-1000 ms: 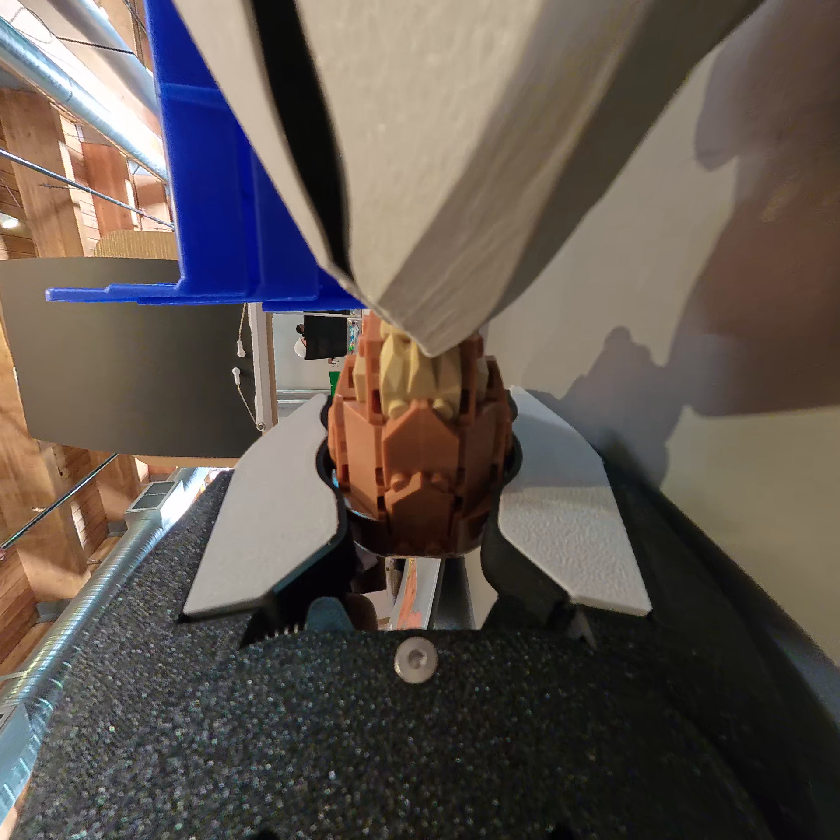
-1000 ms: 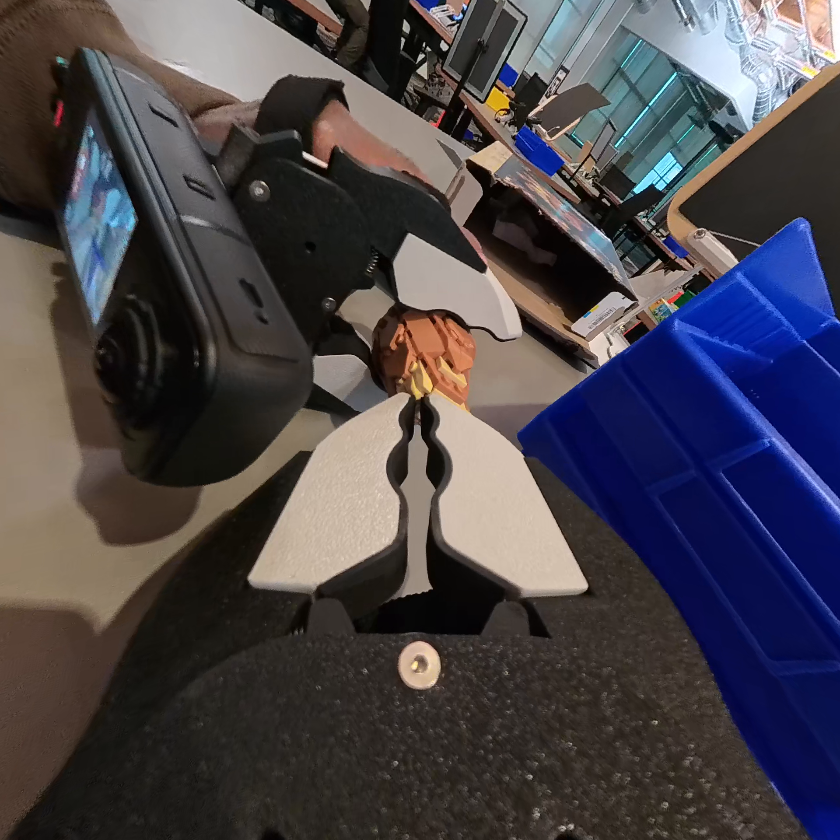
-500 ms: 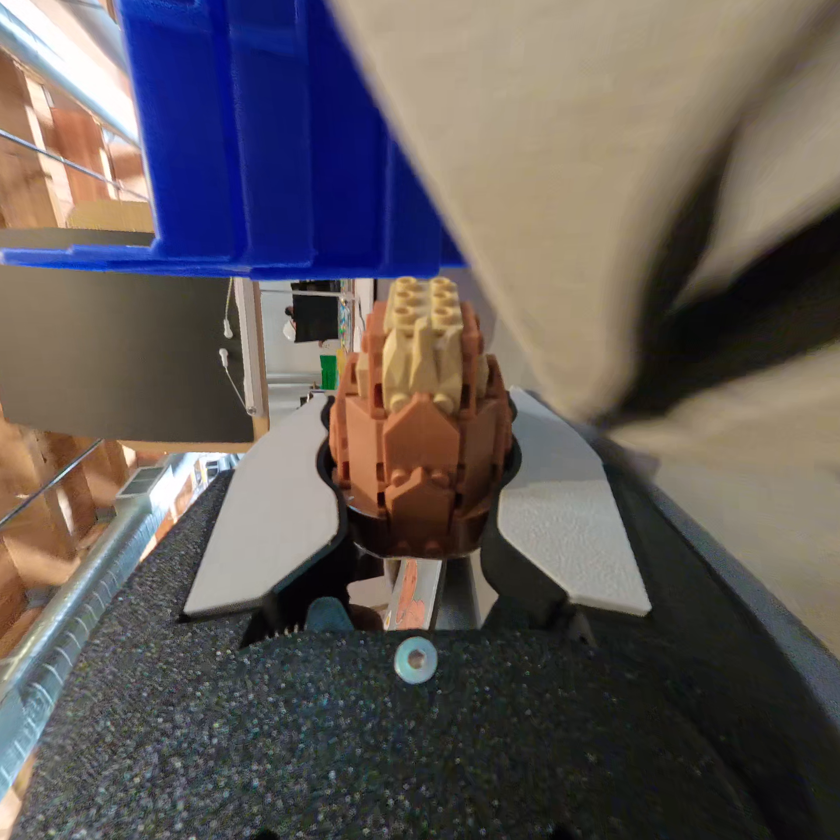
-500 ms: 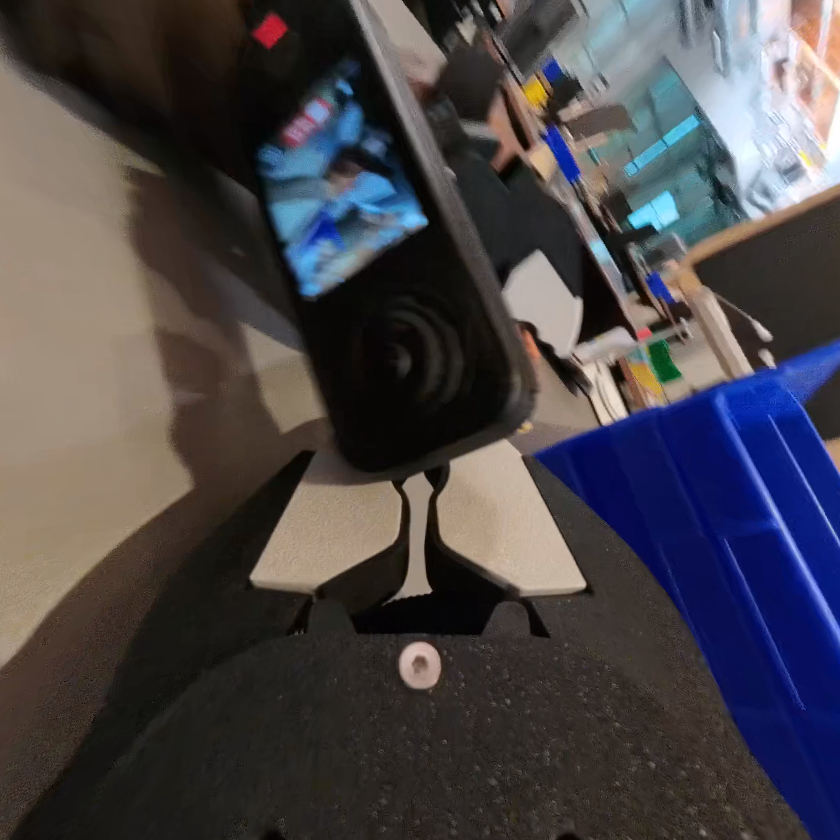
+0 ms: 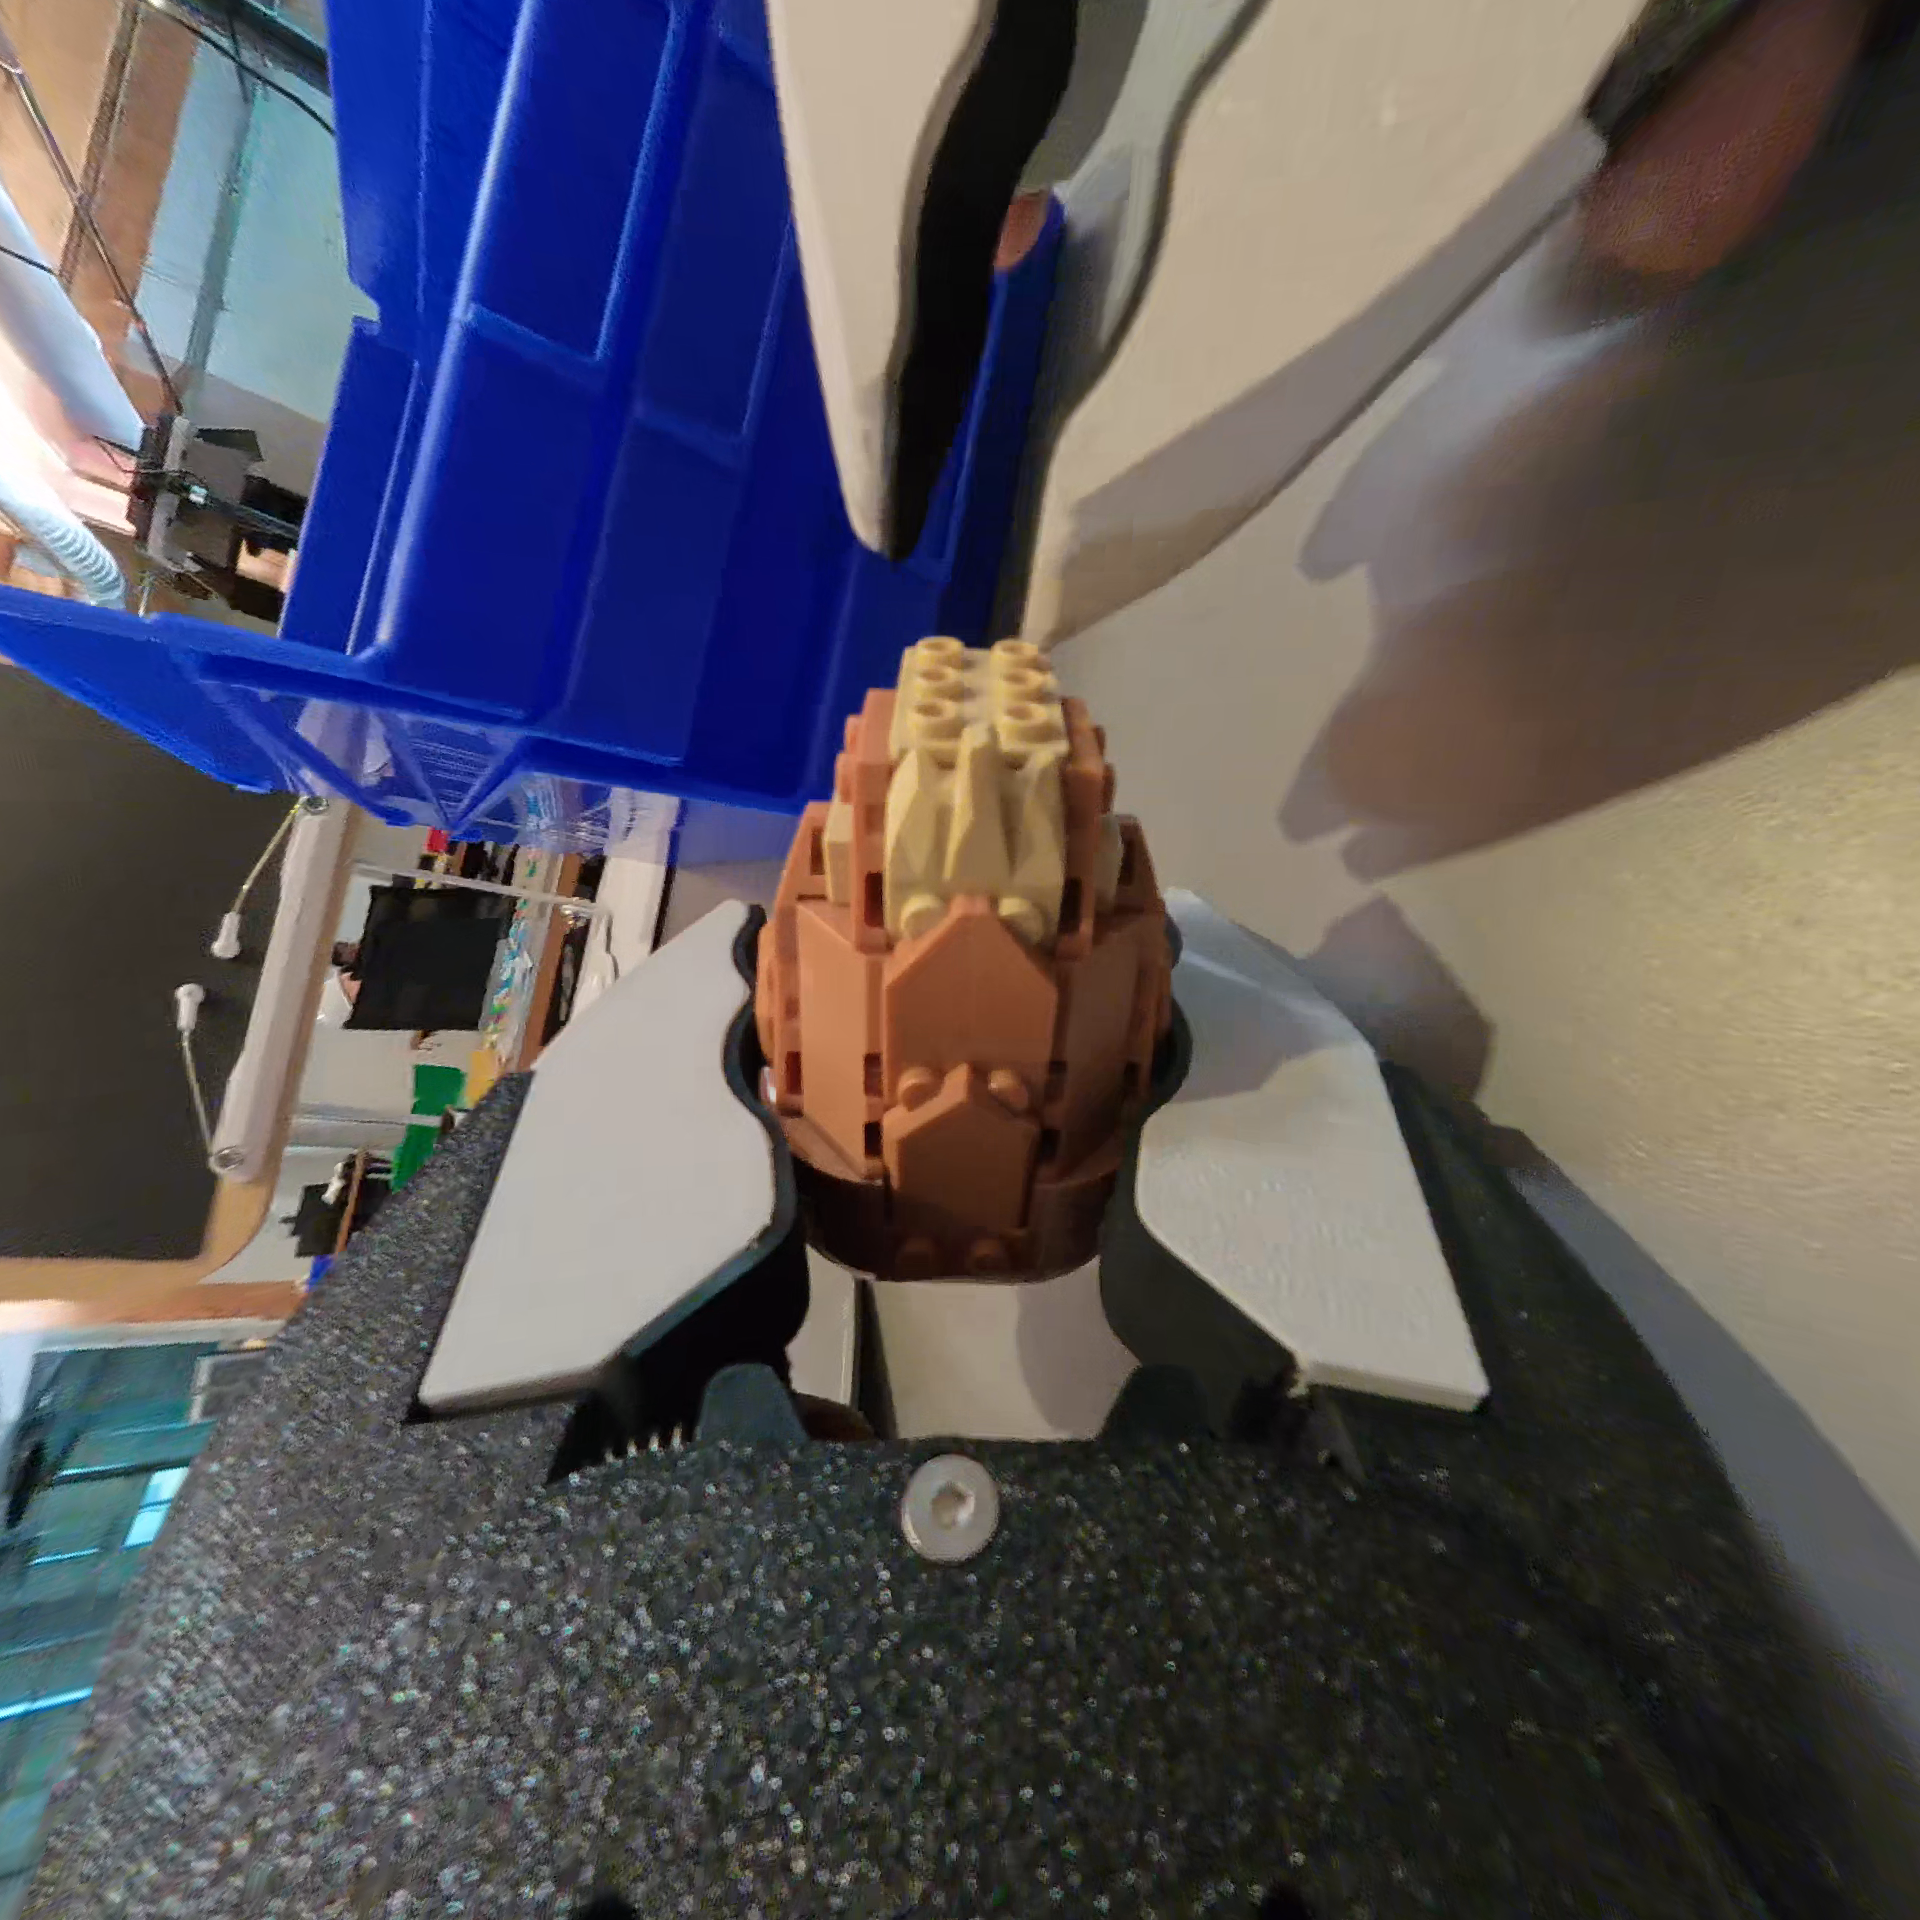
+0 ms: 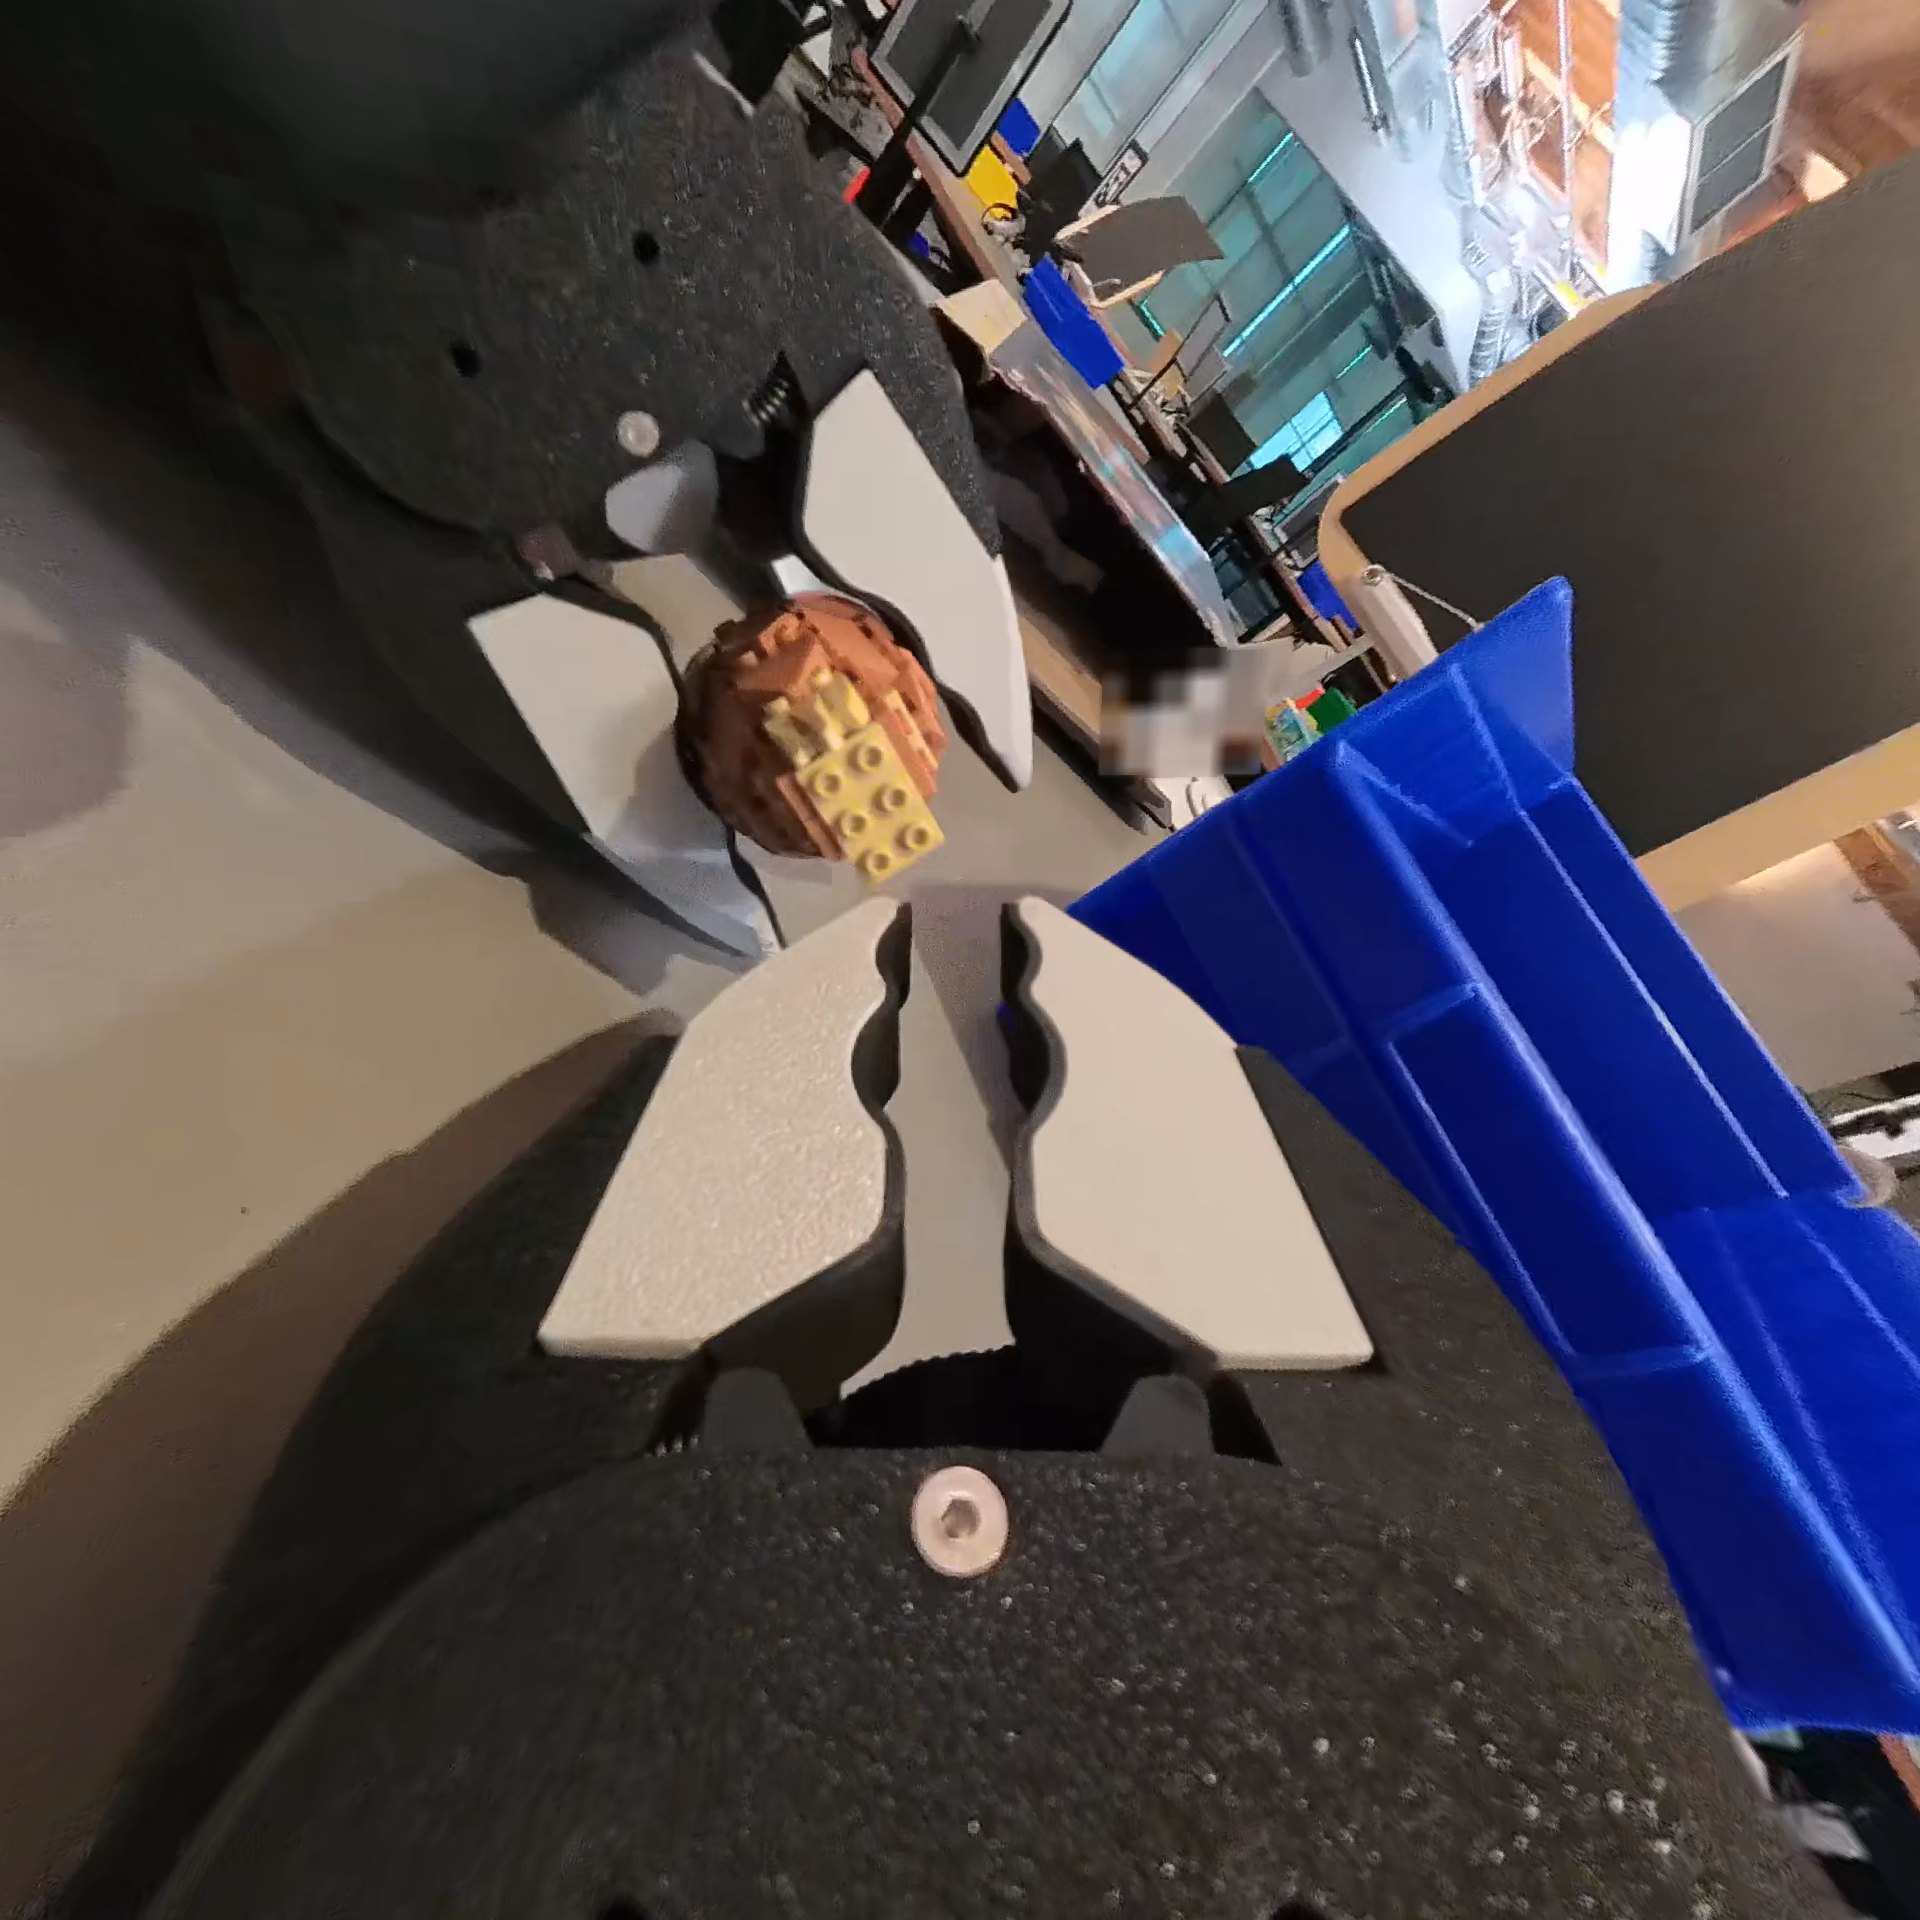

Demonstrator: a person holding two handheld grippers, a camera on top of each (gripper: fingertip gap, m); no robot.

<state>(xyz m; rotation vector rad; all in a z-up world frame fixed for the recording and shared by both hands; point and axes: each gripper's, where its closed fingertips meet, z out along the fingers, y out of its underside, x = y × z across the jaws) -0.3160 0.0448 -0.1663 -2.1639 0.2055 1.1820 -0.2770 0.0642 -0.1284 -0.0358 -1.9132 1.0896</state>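
Between the two grey fingers [image 5: 613, 1164] of the left claw [image 5: 961, 935] sat a brick model [image 5: 961, 997], an egg-shaped build of brown pieces capped by a tan studded block. That claw was clamped on the model's wide brown base, one finger pressed to each flank. The model's long axis ran straight out along the fingers, so the tan studded end pointed away from the left claw and stood clear beyond its fingertips.

Facing that studded end, in the right wrist view, was the right claw [image 6: 956, 914]. Its fingers stood a narrow gap apart, not touching, and nothing lay between them. The tan end of the model [image 6: 821, 748] was just beyond the right fingertips, near but not in contact, and slightly to the left of the gap's line. The two claws thus met nearly nose to nose, with the model's axis roughly in line with the right claw's slot. Of the two, the left held the model and the right was the free one nearest its exposed tip.

Beneath both lay the pale bench [image 6: 208, 987]. To the right stood a blue bin [image 6: 1558, 1091], its corner just beside the right claw's right finger; whether they touched could not be told. The model was outside the bin, held above the bench.
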